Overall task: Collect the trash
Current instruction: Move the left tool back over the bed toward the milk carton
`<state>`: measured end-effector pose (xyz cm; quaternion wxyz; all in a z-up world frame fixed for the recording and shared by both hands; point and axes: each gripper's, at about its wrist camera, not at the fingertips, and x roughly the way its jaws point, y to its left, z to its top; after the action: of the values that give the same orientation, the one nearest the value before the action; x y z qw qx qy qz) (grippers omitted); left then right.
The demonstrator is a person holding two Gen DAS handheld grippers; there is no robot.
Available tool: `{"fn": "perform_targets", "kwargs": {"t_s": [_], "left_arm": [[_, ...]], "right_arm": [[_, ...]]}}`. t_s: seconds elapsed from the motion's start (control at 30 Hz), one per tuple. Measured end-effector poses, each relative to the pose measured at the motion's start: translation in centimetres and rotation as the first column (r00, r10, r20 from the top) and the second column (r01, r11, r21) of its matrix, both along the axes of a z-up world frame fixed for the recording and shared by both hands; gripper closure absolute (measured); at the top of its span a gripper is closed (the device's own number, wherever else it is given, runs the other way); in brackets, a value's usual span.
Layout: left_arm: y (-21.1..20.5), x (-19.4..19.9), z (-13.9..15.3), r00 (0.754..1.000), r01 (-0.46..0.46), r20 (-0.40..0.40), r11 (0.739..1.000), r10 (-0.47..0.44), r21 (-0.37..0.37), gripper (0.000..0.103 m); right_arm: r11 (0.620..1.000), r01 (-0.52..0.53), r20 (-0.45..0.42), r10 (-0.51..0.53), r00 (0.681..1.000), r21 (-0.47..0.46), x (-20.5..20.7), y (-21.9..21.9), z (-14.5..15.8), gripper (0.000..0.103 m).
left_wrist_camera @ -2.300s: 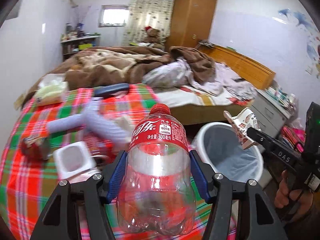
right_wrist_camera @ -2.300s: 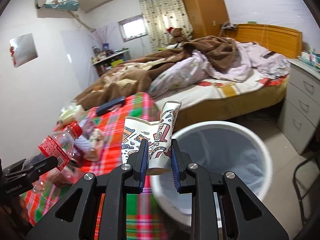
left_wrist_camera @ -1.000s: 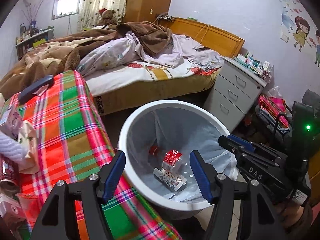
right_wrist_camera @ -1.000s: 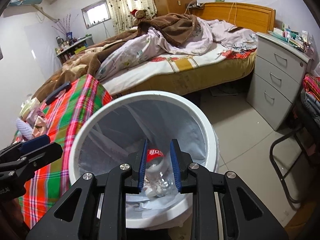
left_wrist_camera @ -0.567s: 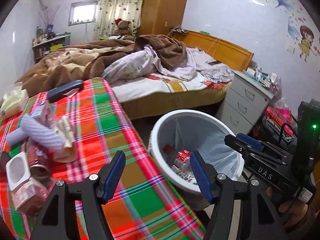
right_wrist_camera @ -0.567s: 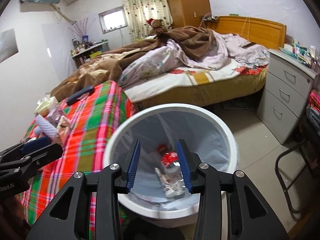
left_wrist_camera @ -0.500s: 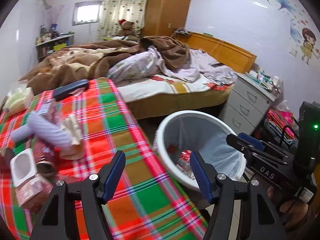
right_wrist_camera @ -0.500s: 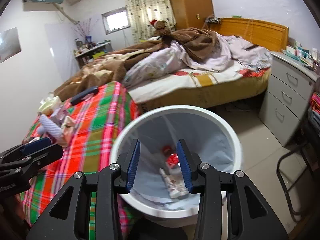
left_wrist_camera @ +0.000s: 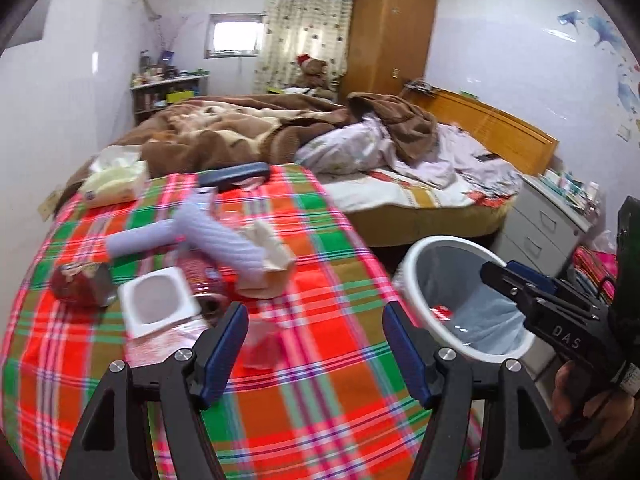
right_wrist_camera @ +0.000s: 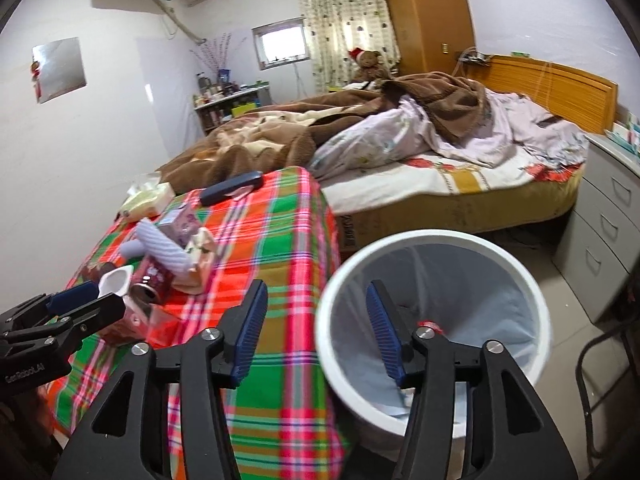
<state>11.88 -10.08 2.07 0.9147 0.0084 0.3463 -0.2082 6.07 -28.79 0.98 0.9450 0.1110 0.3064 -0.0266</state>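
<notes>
Left tool (left_wrist_camera: 314, 346), blue pads spread apart and empty, hangs over the red, green and orange plaid-covered bench (left_wrist_camera: 320, 408). The remaining trash, a white square plastic cup (left_wrist_camera: 158, 306) and a red can (left_wrist_camera: 78, 282), lies ahead to its left. Right tool (right_wrist_camera: 316, 334), also apart and empty, is farther away, at the white round bin (right_wrist_camera: 332, 360) beside the bench. An unmade bed (left_wrist_camera: 400, 196) lies beyond.

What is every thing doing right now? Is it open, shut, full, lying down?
Left claw: open, holding nothing.
Right claw: open, holding nothing.
Trash bin: upright, no lid, lined with a bag, something red inside.
White cup: lying tipped on the cloth, mouth open.
Red can: lying on its side.
Purple ribbed tube: lying flat on the checked table.
Bed: unmade, blankets rumpled.
</notes>
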Motion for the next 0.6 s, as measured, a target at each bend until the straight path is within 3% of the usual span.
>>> {"fn": "perform_targets", "kwargs": {"t_s": [0.23, 0.6], "left_arm": [[5.5, 0.5, -0.5, 0.992, -0.123, -0.006, 0.992, 0.123, -0.008, 0.029], [10.9, 2.1, -2.5, 0.971, -0.234, -0.061, 0.972, 0.232, -0.029, 0.028]], "right_arm": [[0.998, -0.069, -0.009, 0.069, 0.998, 0.0, 1.6, 2.7, -0.3, 0.046], [0.989, -0.147, -0.038, 0.147, 0.988, -0.003, 5.3, 5.9, -0.7, 0.046]]}}
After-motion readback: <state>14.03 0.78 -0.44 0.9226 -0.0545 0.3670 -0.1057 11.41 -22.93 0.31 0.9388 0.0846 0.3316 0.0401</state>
